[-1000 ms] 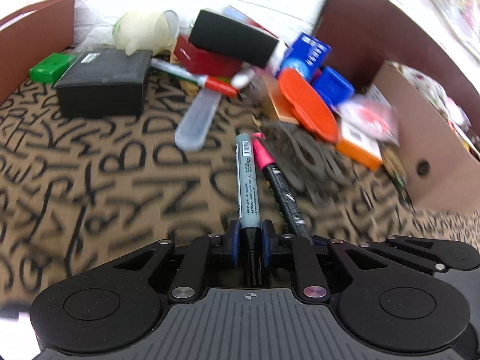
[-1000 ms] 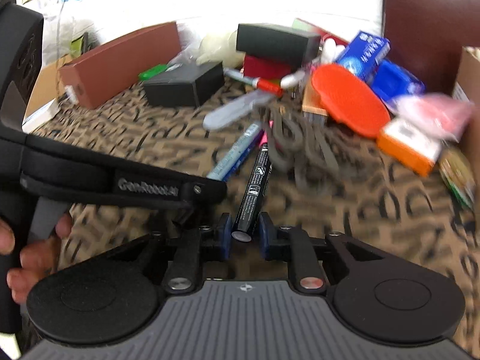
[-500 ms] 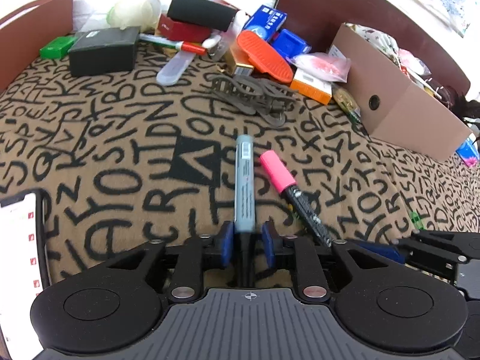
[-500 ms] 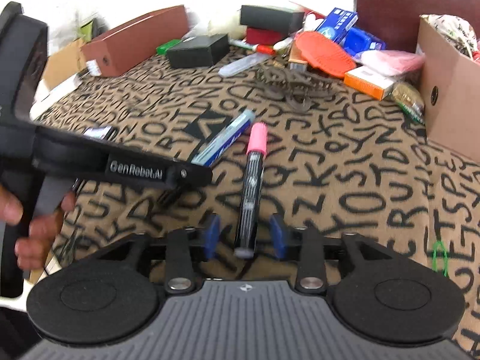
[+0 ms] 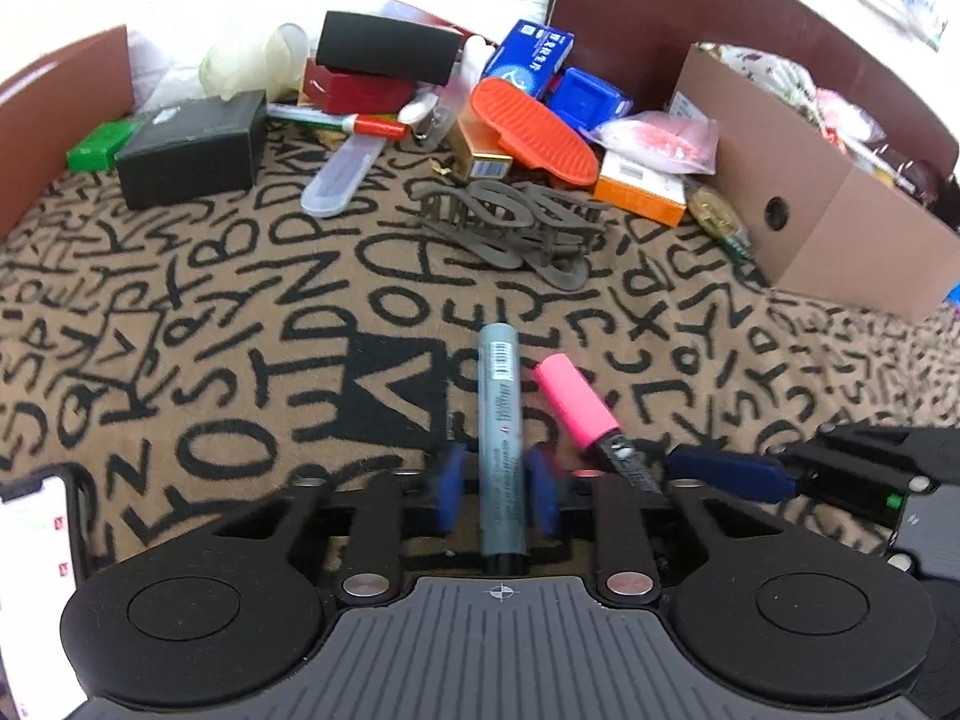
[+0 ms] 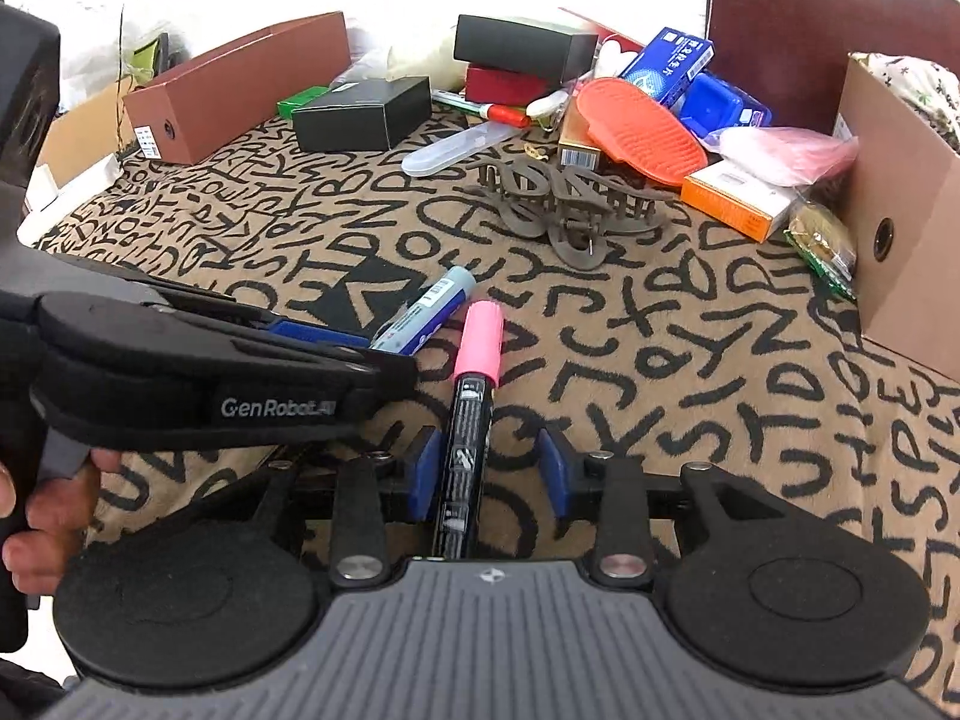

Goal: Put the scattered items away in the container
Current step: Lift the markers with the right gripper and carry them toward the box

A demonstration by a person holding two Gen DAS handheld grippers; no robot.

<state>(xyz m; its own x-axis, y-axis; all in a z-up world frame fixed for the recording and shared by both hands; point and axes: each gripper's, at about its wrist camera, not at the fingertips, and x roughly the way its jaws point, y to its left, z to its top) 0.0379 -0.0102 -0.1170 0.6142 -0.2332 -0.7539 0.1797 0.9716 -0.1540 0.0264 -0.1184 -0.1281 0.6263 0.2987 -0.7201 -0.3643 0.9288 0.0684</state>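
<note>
Left wrist view: left claw, just closing, flanks the grey marker; pads apart.

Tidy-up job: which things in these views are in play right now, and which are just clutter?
In play: grey marker, pink-capped marker, cardboard box (probably the container).
Lying about: black box, orange brush, blue carton, clear case, phone.
</note>
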